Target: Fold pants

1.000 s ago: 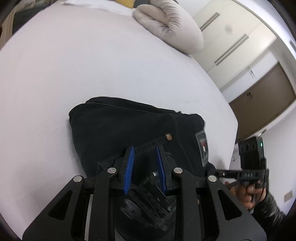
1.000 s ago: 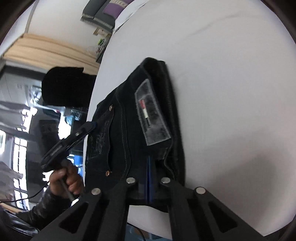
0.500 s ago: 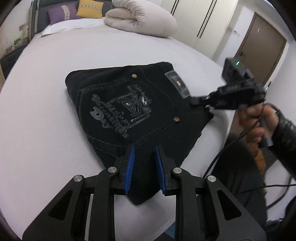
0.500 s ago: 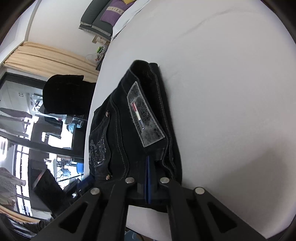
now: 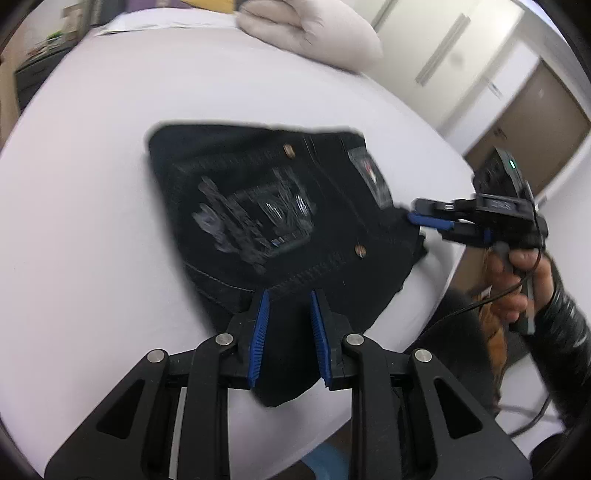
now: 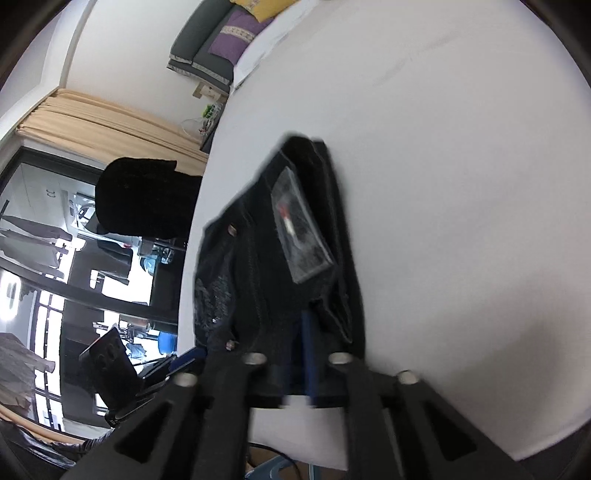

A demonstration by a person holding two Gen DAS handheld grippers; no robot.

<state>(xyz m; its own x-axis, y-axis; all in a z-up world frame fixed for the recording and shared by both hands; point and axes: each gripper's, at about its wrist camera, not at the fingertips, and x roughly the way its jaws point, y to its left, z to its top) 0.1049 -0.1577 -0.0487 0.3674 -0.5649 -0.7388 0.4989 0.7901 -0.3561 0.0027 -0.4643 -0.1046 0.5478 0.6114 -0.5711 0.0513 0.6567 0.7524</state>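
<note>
black jeans (image 5: 280, 229) folded into a compact packet, lying on the white bed sheet (image 5: 110, 206) in the middle of the left wrist frame, back pocket with silver print and brand patch facing up. same packet seen edge-on in the lower middle of the right wrist frame, jeans (image 6: 280, 258) stacked in several layers, patch uppermost.

left gripper (image 5: 288, 332) at lower centre of its frame, blue pads spread apart, straddling the near corner of the denim without pinching it (dark cloth visible in the gap, contact not clear). right gripper (image 6: 303, 354) at the bottom of its own frame, pads pressed together on the thick waistband edge of the packet; also visible at the right of the left wrist frame, tips clamped on the denim's right corner near the mattress edge.

judged far along: legs already doubled over, bundle roughly rectangular, no loose leg trailing. left to do, by the look of it: letting go at the right corner, perhaps squaring the slightly ragged near edge hanging close to the bed's rim. rolled duvet (image 5: 310, 29) at the top of the left wrist frame, well apart from the work. some motion blur in both frames, so fine creases not readable.
</note>
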